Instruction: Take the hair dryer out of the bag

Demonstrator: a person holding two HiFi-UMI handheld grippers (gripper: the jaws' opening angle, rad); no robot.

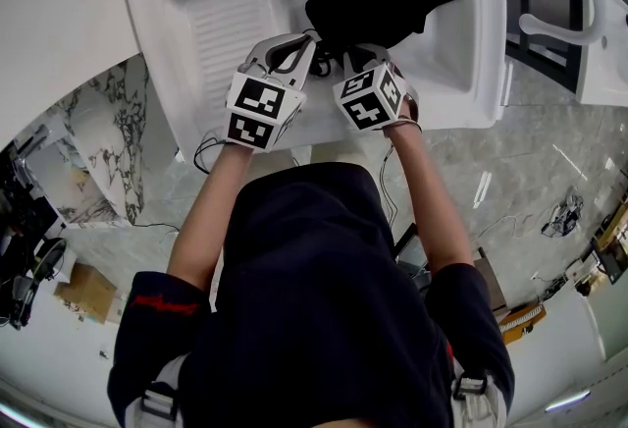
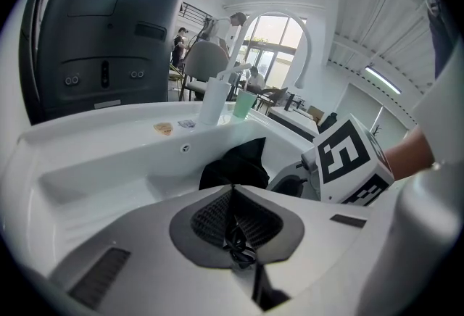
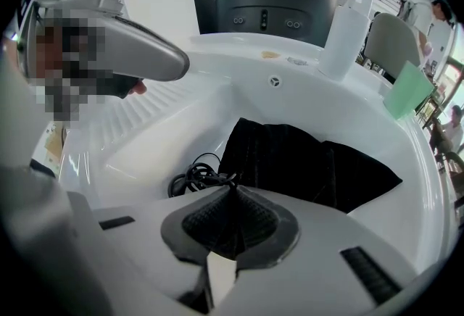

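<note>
So the black bag (image 1: 378, 4) is lying crumpled in the white sink (image 1: 226, 19), toward the back of the basin. Just left of the bag's near edge there's a loose coil of black cable (image 3: 190, 175) on the sink floor. The hair dryer itself doesn't show anywhere, only that cable beside the bag.

Left gripper (image 1: 309, 43) sits at the bag's near-left corner. Its jaws are squeezed right together with a loop of the cable (image 2: 239, 249) pinched between the pads. Right gripper (image 1: 343, 53) is just beside it at the bag's near edge, pointing steeply down, jaws drawn in narrow on a thin strand of the cable at the tips.

Behind the bag on the sink rim: a white bottle (image 3: 341, 39) and a green cup (image 3: 409, 90) right of it.
</note>
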